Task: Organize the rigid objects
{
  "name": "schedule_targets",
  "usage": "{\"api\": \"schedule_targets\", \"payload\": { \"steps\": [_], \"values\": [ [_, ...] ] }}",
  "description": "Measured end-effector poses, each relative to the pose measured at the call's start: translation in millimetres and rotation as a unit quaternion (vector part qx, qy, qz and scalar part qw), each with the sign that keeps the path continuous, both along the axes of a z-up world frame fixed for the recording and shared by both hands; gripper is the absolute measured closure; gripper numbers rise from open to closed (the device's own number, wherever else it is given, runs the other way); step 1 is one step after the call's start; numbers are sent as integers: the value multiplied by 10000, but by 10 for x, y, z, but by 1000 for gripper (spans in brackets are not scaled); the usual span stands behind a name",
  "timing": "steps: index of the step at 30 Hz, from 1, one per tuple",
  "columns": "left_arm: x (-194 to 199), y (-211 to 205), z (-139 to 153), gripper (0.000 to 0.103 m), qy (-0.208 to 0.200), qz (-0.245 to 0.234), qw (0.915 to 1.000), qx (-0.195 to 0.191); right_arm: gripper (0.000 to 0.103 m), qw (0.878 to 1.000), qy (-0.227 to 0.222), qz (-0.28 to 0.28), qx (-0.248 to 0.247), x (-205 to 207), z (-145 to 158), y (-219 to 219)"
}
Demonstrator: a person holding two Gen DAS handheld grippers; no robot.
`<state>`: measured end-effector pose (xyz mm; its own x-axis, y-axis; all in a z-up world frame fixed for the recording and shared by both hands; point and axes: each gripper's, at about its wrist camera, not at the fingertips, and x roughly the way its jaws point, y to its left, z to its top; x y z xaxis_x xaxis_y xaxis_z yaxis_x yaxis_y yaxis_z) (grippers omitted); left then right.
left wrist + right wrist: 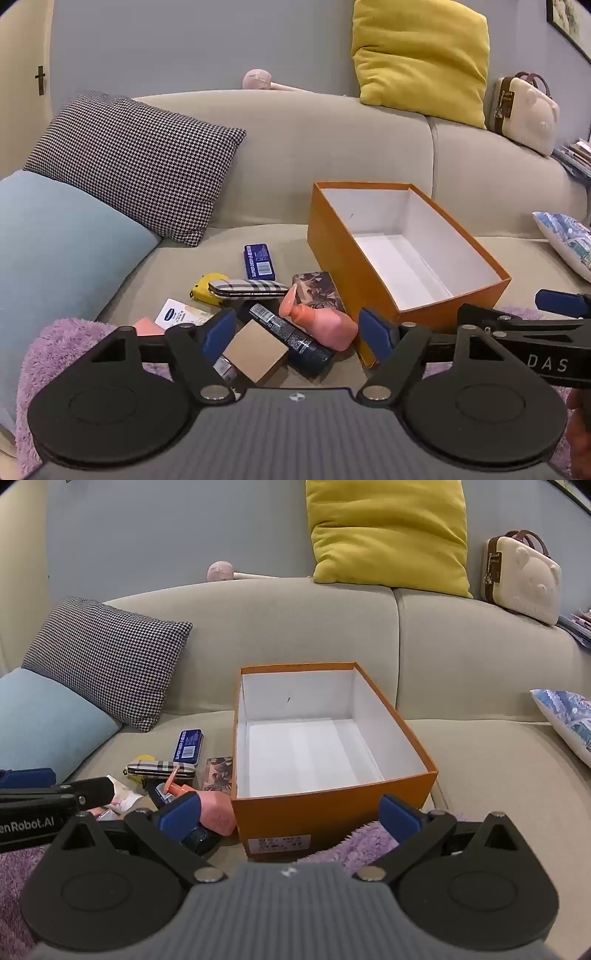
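On the beige fabric sofa [332, 122], starting at the left, one pale blue cushion [55, 240] leans beside one black-and-white houndstooth cushion [136, 162], and a purple fluffy throw [62, 350] covers the near seat edge. Next comes the loose pile of small rigid items on the seat: one white-and-blue flat packet [176, 314], one yellow tape measure [205, 288], one checked oblong case [247, 288], one dark blue rectangular tin [258, 261], one tan cardboard cube [255, 350], one black cylindrical spray can [288, 334], one pink pump bottle [321, 323] lying on its side, and one small box with a floral print [317, 291] touching the box wall. The left gripper [299, 332] hangs over this pile, its two blue pads spread wide, gripping nothing. To the right stands one open orange cardboard box [332, 812] with a white interior, holding nothing. The right gripper [291, 812] hovers before its near wall, jaws fully apart and unloaded. Farther right, on the sofa back, sit one mustard-yellow cushion [388, 531] and one cream hard case with a bear relief [524, 579]; one blue-patterned pillow [569, 716] lies at the far right.
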<state>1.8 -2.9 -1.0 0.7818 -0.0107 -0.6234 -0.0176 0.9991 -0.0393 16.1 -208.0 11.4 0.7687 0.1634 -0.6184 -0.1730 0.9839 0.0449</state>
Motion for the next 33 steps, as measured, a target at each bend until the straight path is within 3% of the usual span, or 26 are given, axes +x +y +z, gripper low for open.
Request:
{"api": "schedule_targets", "payload": {
  "steps": [8,33],
  "values": [
    [-55,39,22,16,-17,33,9999,-168,1,10000,42,18,27,10,-6,-5],
    [-43,30,-21,16,55,23,9999,-92,1,9998,191,-23,55,11,-90,-27]
  ]
}}
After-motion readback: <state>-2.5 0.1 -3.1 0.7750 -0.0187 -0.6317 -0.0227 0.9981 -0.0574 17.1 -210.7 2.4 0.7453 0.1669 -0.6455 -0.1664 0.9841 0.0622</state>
